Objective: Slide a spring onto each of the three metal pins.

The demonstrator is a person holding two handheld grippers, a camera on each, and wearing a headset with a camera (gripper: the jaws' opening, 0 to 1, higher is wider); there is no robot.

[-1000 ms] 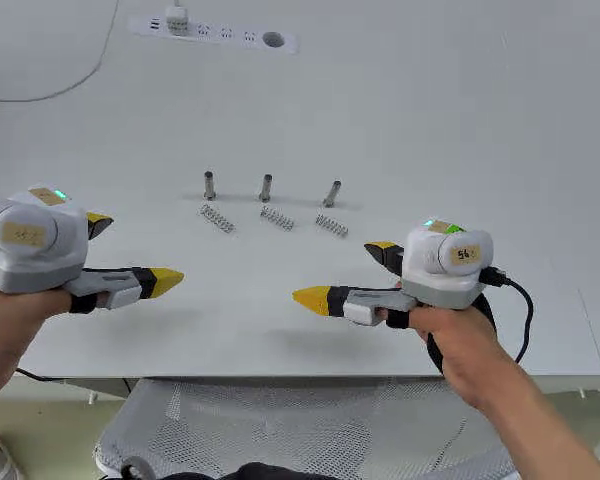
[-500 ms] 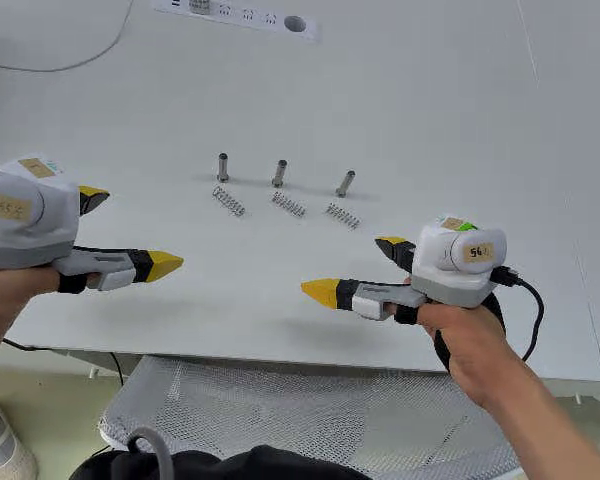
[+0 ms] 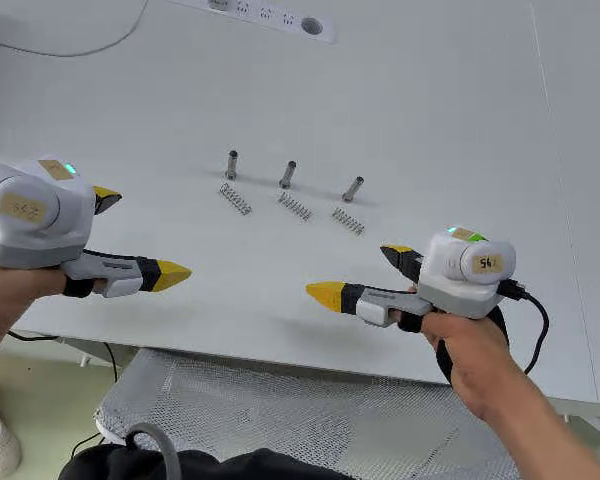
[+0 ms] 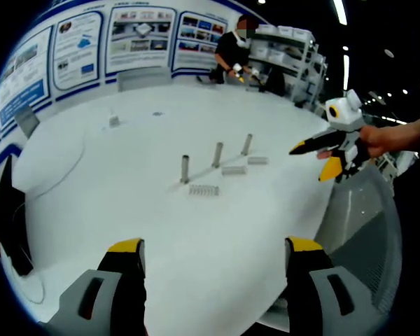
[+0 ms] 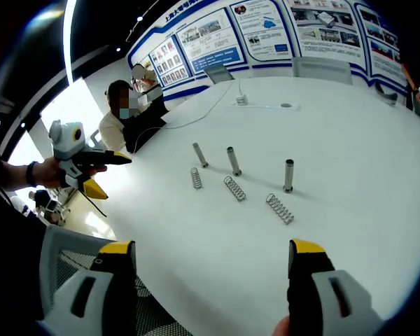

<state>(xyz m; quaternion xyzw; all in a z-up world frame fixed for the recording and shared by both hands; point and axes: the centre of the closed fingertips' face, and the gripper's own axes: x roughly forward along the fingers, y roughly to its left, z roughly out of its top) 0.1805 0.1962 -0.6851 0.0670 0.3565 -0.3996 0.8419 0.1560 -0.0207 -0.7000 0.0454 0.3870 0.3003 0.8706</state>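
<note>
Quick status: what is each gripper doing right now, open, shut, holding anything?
Left gripper: open, jaws wide apart, holding nothing.
Right gripper: open, jaws wide apart, holding nothing.

Place: I take it for a lab or demonstration hall, not a home.
Walls: a row of blue-bordered posters with charts and photos; I cannot read the text.
Table: one large white table with a rounded edge.
Power: a white power strip lying at the table's far side.
Storage: open shelves stacked with boxes, behind the table.
Lighting: long ceiling lights on a dark ceiling.
Seating: a grey mesh chair under the near edge.
People: another person near the shelves.
</note>
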